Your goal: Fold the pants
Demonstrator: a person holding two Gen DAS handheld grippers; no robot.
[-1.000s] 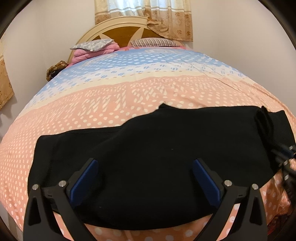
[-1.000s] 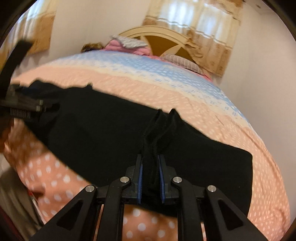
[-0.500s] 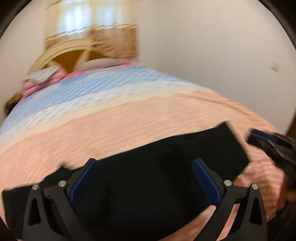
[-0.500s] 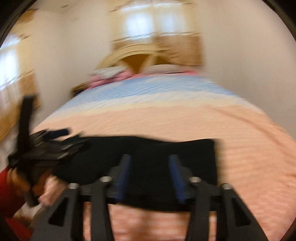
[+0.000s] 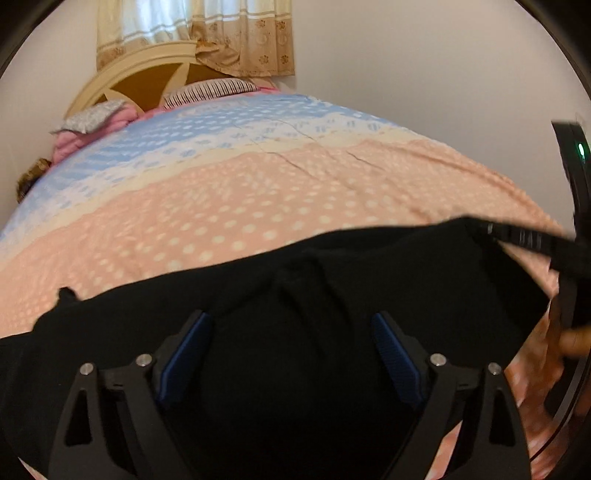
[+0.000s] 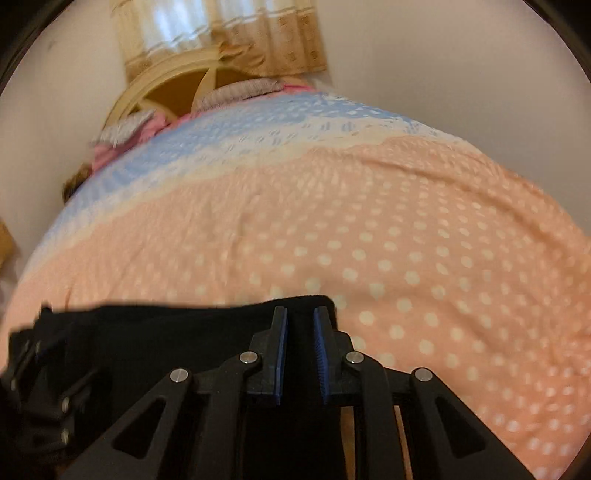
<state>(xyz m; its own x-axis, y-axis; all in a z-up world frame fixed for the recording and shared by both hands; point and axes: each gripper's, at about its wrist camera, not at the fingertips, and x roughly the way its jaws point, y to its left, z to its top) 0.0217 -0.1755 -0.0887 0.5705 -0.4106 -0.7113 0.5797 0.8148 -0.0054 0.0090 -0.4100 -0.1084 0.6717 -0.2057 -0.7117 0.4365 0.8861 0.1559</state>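
Observation:
The black pants [image 5: 332, 295] lie flat across the near edge of the bed. My left gripper [image 5: 291, 332] is wide open just above their middle, with black cloth between and under the blue pads. In the right wrist view the pants [image 6: 166, 339] reach from the left to my right gripper [image 6: 300, 321]. Its jaws stand close together at the pants' right end, with black cloth in the narrow gap. The right gripper also shows at the right rim of the left wrist view [image 5: 532, 240].
The bed has a pink polka-dot and blue striped cover [image 5: 258, 192]. Pillows and a pink blanket [image 5: 96, 122] lie by the cream headboard [image 5: 140, 81]. A curtain [image 5: 229, 33] hangs behind, and a white wall is to the right.
The right gripper let go of the bunched cloth, swung away, and now sits nearly shut at the pants' right end. The pants lie flatter. The left gripper stayed open over them.

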